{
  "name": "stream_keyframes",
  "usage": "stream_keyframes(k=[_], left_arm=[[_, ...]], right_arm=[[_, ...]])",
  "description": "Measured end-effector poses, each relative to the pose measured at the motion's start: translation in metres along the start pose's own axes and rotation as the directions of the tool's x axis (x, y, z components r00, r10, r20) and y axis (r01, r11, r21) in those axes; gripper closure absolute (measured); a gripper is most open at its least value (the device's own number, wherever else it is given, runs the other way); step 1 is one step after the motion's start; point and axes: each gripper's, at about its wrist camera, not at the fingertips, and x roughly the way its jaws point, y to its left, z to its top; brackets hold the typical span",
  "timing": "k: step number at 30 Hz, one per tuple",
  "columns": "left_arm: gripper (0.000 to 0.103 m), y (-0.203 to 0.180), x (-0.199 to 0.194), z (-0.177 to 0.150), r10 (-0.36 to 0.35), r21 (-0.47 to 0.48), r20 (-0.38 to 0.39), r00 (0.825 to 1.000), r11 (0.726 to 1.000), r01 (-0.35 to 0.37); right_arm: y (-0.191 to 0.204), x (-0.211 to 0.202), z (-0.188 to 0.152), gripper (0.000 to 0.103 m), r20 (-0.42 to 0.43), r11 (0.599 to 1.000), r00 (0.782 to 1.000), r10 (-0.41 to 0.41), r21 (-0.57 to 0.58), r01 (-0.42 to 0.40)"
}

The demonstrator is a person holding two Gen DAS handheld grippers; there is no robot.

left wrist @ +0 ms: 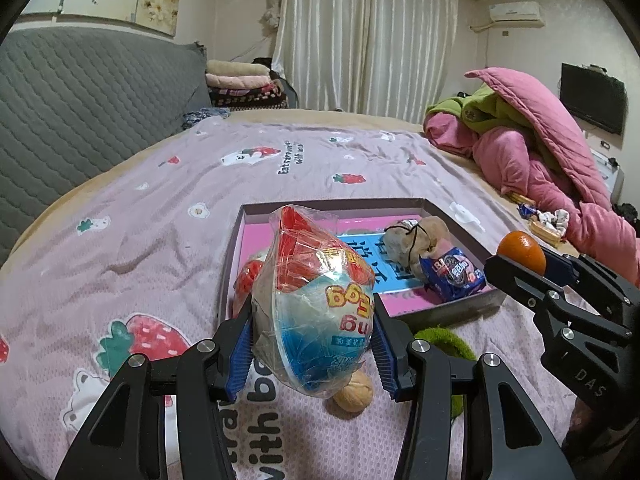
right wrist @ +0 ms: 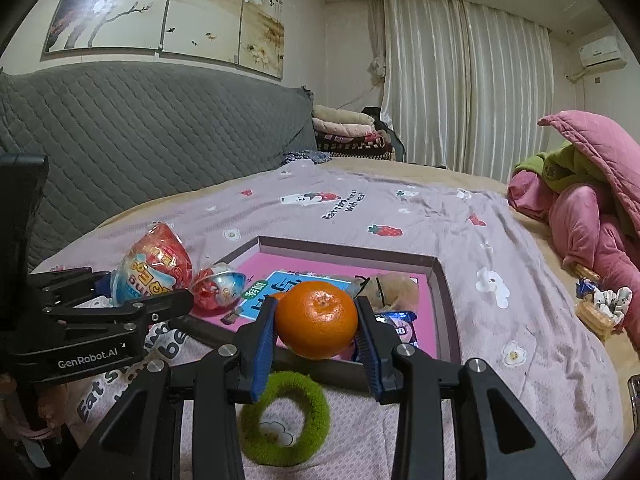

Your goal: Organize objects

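Left wrist view: your left gripper [left wrist: 313, 334] has its fingers clamped on the wrapped toy egg [left wrist: 316, 300], long axis pointing ahead toward the pink box [left wrist: 460, 308], which lies just beyond. Right wrist view: your right gripper [right wrist: 316, 338] has its fingers clamped on the orange [right wrist: 316, 319], directly above the box's near rim, the green ring [right wrist: 286, 420] beneath.

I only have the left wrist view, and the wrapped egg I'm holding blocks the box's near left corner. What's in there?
Observer: A second wrapped egg lies in that corner of the box.
Operator: Is the orange gripped squarely?
Observer: Yes. On the right gripper, both jaws press the sides of the orange.
Operator: And the green thing below?
Observer: A fuzzy green ring, flat on the bedspread outside the box's near wall.
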Motion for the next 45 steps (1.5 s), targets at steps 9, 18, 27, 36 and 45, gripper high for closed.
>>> stream_keyframes(k=[9, 18, 27, 36, 45], left_arm=[[0.050, -0.001, 0.001, 0.017, 0.003, -0.002, 0.028, 1.000, 1.000, -0.003], [0.050, -0.002, 0.007, 0.030, 0.009, 0.003, 0.041, 0.999, 1.000, -0.009], [0.050, 0.000, 0.011, 0.051, 0.010, 0.005, 0.061, 0.998, 1.000, -0.010], [0.050, -0.002, 0.013, 0.064, 0.001, 0.011, 0.080, 0.997, 1.000, -0.002], [0.050, 0.000, 0.026, 0.065, -0.017, 0.007, 0.066, 0.998, 1.000, 0.017]], right_arm=[[-0.004, 0.001, 0.011, 0.065, 0.034, 1.000, 0.999, -0.001, -0.011, 0.002], [-0.007, 0.004, 0.022, 0.065, 0.058, 1.000, 0.998, -0.004, -0.016, 0.005], [-0.012, 0.009, 0.035, 0.065, 0.087, 1.000, 0.996, -0.010, -0.026, 0.013], [-0.013, 0.014, 0.047, 0.065, 0.113, 0.998, 0.993, -0.021, -0.053, 0.027], [-0.017, 0.031, 0.048, 0.065, 0.083, 0.999, 0.996, -0.017, -0.049, 0.021]])
